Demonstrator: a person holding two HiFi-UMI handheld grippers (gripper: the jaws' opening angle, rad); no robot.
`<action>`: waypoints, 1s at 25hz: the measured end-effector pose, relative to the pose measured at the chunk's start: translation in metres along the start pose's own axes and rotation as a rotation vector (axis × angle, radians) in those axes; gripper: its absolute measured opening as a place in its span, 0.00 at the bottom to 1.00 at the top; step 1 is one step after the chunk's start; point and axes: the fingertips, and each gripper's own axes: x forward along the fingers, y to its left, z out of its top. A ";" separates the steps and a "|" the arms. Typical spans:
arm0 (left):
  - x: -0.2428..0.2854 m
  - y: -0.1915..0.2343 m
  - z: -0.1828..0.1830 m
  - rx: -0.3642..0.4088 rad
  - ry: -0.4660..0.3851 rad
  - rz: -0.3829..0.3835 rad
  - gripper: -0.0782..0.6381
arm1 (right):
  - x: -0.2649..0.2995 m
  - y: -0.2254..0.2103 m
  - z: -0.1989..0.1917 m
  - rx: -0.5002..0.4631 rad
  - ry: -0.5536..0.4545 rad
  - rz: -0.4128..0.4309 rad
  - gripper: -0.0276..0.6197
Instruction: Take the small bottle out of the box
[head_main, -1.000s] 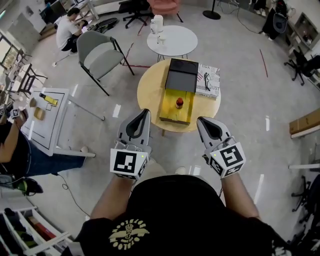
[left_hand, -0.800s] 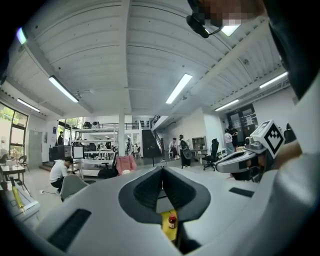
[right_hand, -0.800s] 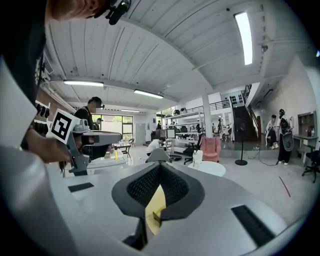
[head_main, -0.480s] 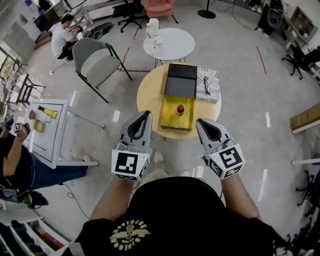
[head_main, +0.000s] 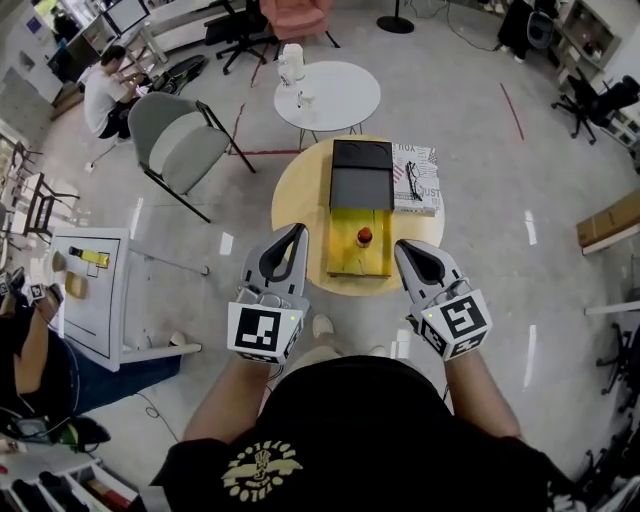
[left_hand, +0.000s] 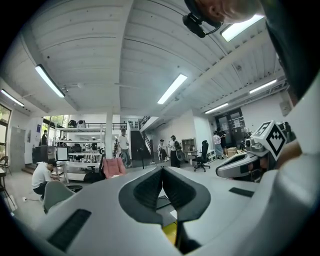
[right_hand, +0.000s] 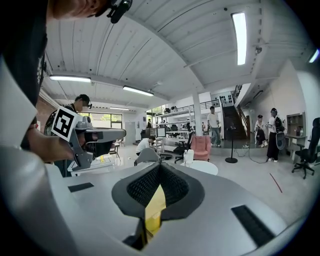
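An open box (head_main: 359, 240) with a yellow inside and a black lid folded back lies on a round wooden table (head_main: 295, 200) in the head view. A small bottle with a red cap (head_main: 364, 236) stands upright in the yellow part. My left gripper (head_main: 296, 232) hangs shut at the table's near left edge, left of the box. At the box's near right corner my right gripper (head_main: 404, 248) is shut as well. Neither holds anything or touches the bottle. The right gripper view shows a yellow strip of the box (right_hand: 154, 210) below its jaws.
A printed book with black glasses (head_main: 415, 178) lies right of the box lid. Beyond stand a white round table (head_main: 340, 95), a grey folding chair (head_main: 175, 140) and a pink armchair (head_main: 292, 14). A white side table (head_main: 85, 290) is at the left. People sit and stand farther off.
The round table and box have drifted lower in the head view and sit closer to both grippers. Both grippers keep their pose and stay shut.
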 end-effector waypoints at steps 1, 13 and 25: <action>0.004 0.005 -0.001 -0.002 0.000 -0.003 0.13 | 0.004 -0.001 0.001 0.000 0.001 -0.006 0.06; 0.043 0.044 -0.012 -0.011 0.007 -0.072 0.13 | 0.052 -0.026 0.015 0.003 0.006 -0.096 0.06; 0.076 0.066 -0.015 -0.007 -0.019 -0.188 0.13 | 0.073 -0.028 0.012 0.024 0.025 -0.205 0.07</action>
